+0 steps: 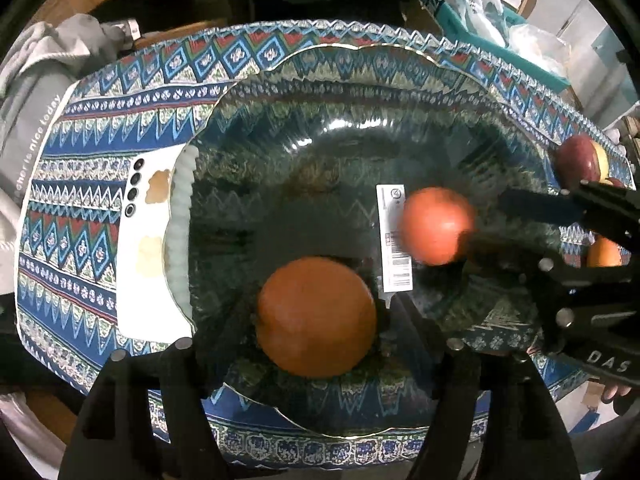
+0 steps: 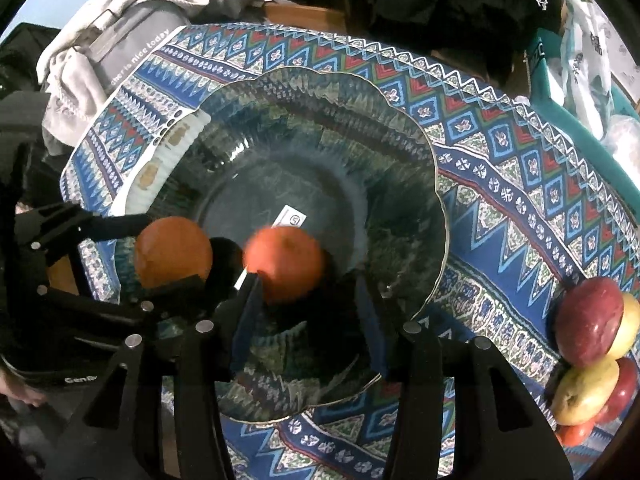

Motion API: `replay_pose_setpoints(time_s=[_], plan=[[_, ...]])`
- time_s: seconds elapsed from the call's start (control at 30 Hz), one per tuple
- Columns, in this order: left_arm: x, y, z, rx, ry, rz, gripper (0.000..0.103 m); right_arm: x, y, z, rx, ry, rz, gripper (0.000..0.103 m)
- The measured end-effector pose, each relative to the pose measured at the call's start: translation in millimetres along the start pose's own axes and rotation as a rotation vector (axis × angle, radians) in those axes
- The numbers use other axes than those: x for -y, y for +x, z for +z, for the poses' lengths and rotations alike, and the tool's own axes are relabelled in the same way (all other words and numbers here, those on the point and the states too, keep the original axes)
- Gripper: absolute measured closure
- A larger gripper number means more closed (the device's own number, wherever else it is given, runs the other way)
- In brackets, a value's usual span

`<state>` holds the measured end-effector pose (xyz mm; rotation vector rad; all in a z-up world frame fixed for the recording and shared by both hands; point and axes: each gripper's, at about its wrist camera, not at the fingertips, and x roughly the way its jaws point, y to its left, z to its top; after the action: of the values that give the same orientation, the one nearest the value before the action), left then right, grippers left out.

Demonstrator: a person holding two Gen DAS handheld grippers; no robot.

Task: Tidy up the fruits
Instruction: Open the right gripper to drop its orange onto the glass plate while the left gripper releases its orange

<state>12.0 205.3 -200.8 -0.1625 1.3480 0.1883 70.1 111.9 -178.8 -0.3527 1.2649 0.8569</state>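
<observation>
A clear glass bowl [image 1: 360, 92] [image 2: 400, 184] stands on a patterned blue cloth. My left gripper [image 1: 316, 344] is over the bowl's near side with an orange [image 1: 316, 316] [image 2: 174, 252] between its fingers; the grip itself is hidden. A second orange [image 1: 438, 226] [image 2: 286, 264] is blurred in the bowl, just ahead of my open right gripper [image 2: 308, 312] [image 1: 516, 220] and loose from it. Red and yellow apples [image 2: 592, 320] [image 1: 578, 158] lie on the cloth right of the bowl, with another orange [image 1: 604, 252] beside them.
A white phone [image 1: 140, 248] lies under the bowl's left rim. A grey garment [image 2: 108, 40] is heaped at the table's far left. A teal crate [image 1: 472, 20] with plastic bags stands at the far right. A barcode label [image 1: 394, 240] sits on the bowl's bottom.
</observation>
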Motion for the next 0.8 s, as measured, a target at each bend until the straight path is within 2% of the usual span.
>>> replay_pose_setpoints(time_s=[0.2,0.27,0.4,0.63,0.8], plan=[[10,-12,4,0.015,0.007,-0.009,0.029,-3,-13,-5,0.021,-0.002,-0.003,0.049],[8,-17,6,0.022,0.008,-0.016,0.029,-1,-21,-7,0.039,0.004,-0.021,0.043],[3,-37,3,0.042,0.018,-0.03,0.029,5,-39,-11,0.08,0.029,-0.026,0.041],[23,-56,3,0.085,0.05,-0.047,0.023,22,-73,-23,0.134,0.084,-0.061,0.033],[39,-66,6,0.105,0.072,-0.063,0.023,33,-92,-35,0.165,0.121,-0.096,0.029]])
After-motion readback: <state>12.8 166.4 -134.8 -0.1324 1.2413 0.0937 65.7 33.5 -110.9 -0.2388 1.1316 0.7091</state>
